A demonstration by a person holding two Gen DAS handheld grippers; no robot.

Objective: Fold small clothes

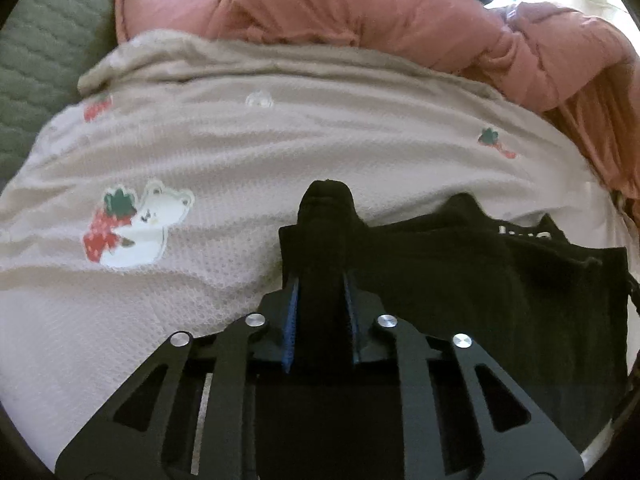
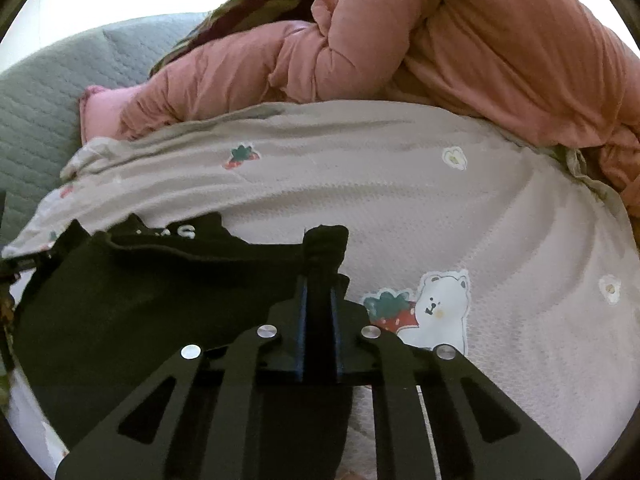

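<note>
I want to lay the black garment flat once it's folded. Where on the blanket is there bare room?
Free: the pale blanket between the bear print and the pink quilt, and left of the black garment past the other bear print. Crowded: the far edge under the quilt.

Small garment (image 1: 460,280) flat on printed blanket (image 1: 240,152), one corner pinched between left fingers (image 1: 294,312), opposite corner between right fingers (image 2: 338,300). Rest of garment right of left fingers, left of right fingers. Bunched quilt (image 1: 380,16) beyond blanket, ahead of both. Quilted mattress (image 1: 44,56) far left.
</note>
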